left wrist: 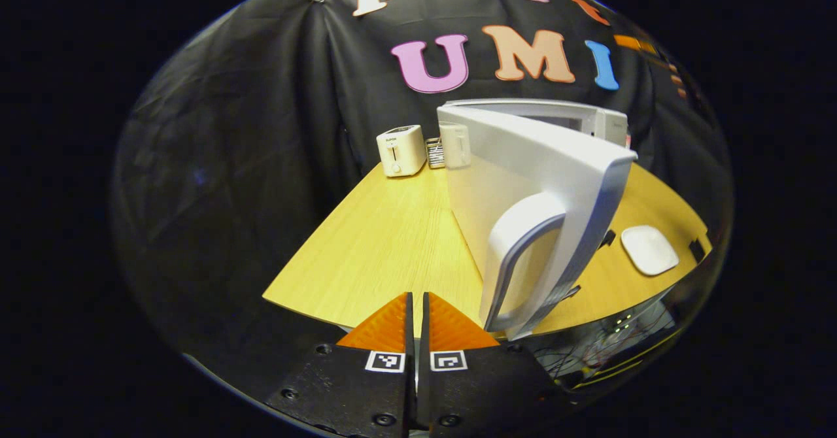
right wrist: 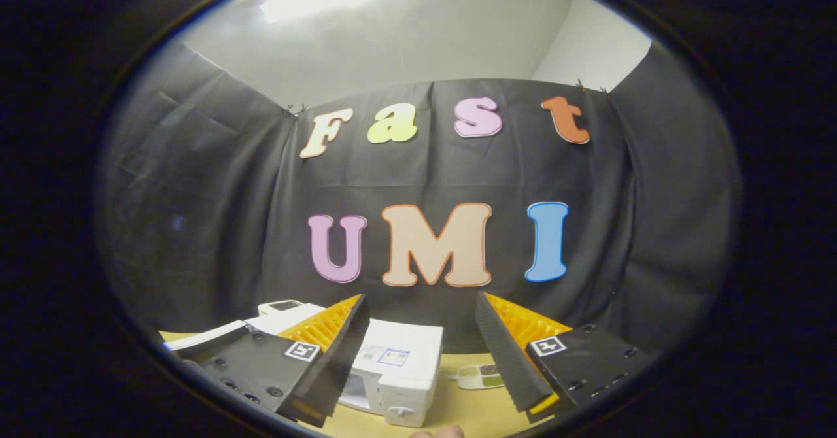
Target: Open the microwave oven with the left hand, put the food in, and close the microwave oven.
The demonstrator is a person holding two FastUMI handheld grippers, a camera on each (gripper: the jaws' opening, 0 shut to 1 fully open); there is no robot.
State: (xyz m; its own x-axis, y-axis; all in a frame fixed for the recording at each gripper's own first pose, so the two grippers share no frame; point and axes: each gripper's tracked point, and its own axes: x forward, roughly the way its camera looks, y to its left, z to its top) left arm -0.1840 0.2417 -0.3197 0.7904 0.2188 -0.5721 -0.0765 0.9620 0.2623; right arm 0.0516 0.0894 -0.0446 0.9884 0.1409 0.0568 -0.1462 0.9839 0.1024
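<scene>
The white microwave (left wrist: 592,121) stands on the wooden table (left wrist: 386,242), and its door (left wrist: 523,176) is swung wide open toward me. The door's curved handle (left wrist: 516,255) hangs just right of and beyond my left gripper (left wrist: 416,307), which is shut with nothing between its fingers. A flat white dish-like thing (left wrist: 649,250) lies on the table to the right of the door. In the right gripper view the microwave (right wrist: 399,366) sits low between the fingers, far below my right gripper (right wrist: 420,301), which is held high, open and empty.
A white toaster (left wrist: 401,150) and a small rack (left wrist: 434,153) stand at the table's back edge. A small white and green object (right wrist: 480,376) lies right of the microwave. A fingertip (right wrist: 439,432) pokes in at the bottom. Cables (left wrist: 608,346) hang below the table's front edge.
</scene>
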